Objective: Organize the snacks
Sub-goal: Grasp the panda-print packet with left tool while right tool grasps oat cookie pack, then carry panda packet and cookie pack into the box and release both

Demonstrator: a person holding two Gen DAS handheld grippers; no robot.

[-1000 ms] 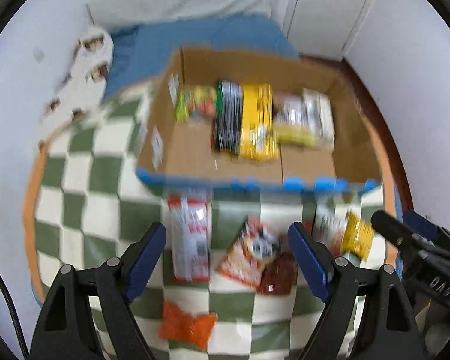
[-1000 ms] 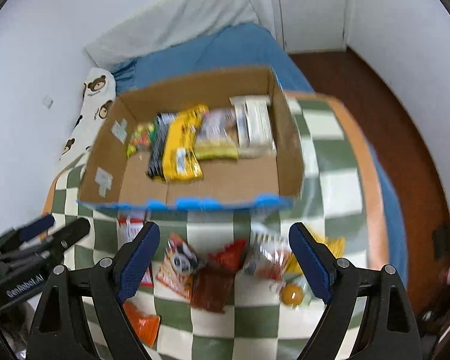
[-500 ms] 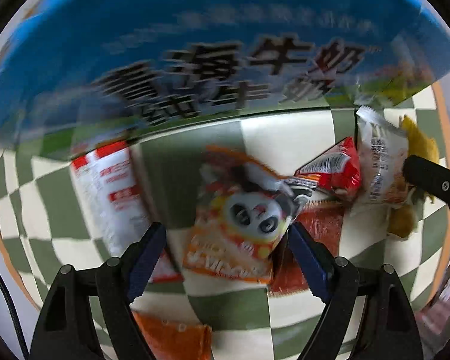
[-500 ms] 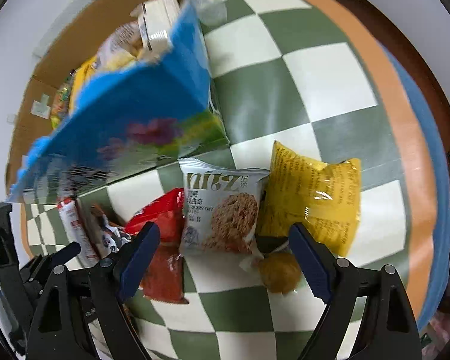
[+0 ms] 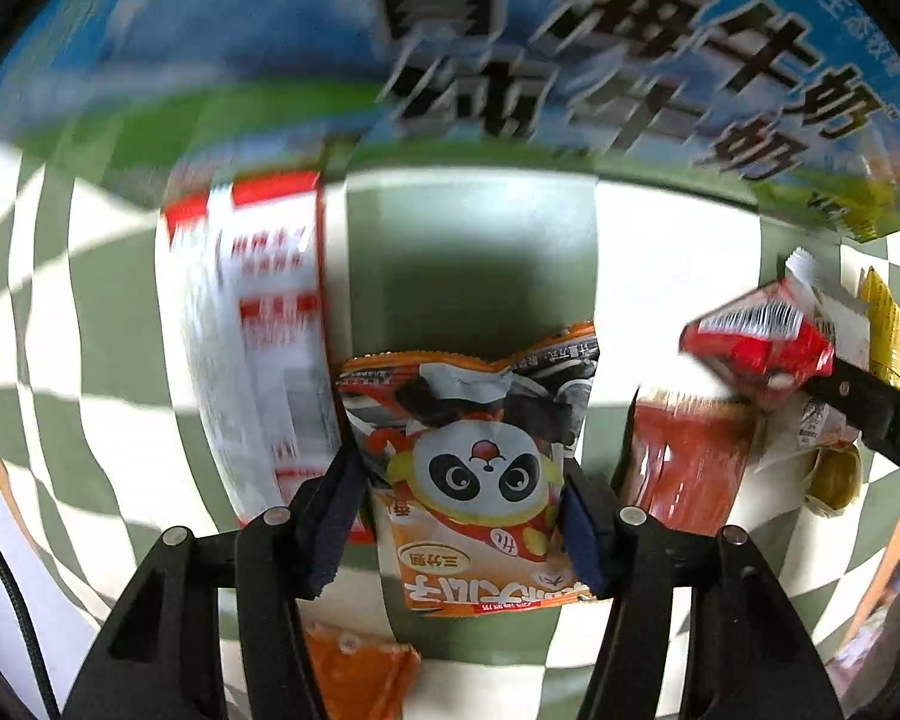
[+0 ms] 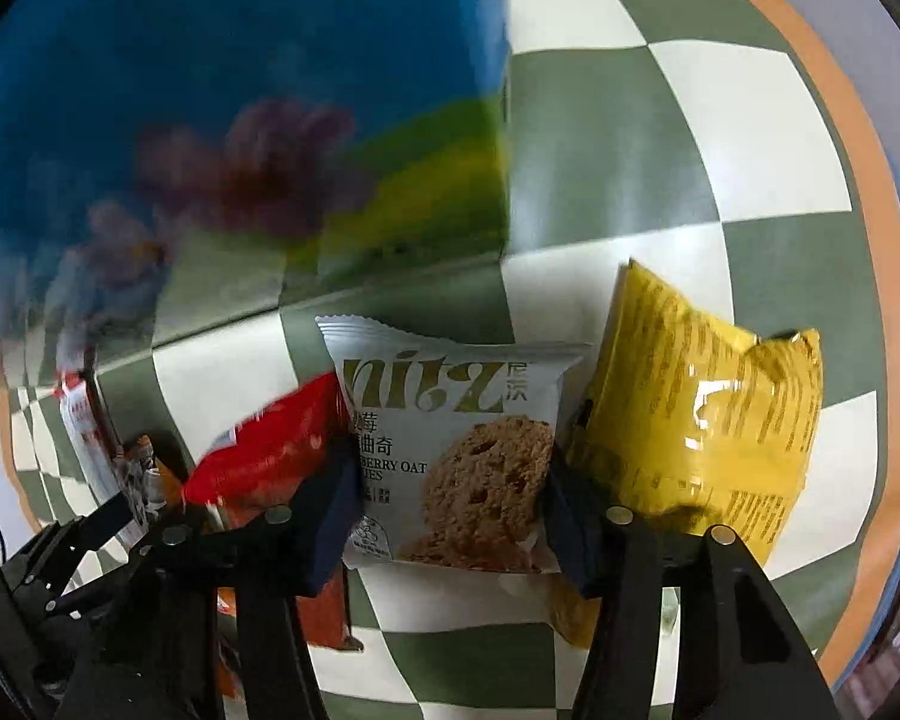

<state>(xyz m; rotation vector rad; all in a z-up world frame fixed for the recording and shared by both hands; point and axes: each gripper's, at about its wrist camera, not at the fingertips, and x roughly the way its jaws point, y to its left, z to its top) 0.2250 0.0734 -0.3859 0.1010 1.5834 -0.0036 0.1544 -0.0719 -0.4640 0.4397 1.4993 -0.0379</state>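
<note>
Both claws grip packets on the checkered worktop near the box: left claw (image 5: pixel 459 516) squeezes the panda packet (image 5: pixel 480 468), right claw (image 6: pixel 450 516) apparently the oat-cookie packet (image 6: pixel 450 450). Several snacks remain loose; sorting looks unfinished.

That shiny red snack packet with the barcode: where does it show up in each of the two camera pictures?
Left wrist view: the shiny red snack packet sits at the right edge, beside the black tip of the right gripper.
Right wrist view: it lies left of centre, against the white oat cookie packet.
Shared landmark: the blue printed cardboard box wall behind.
</note>
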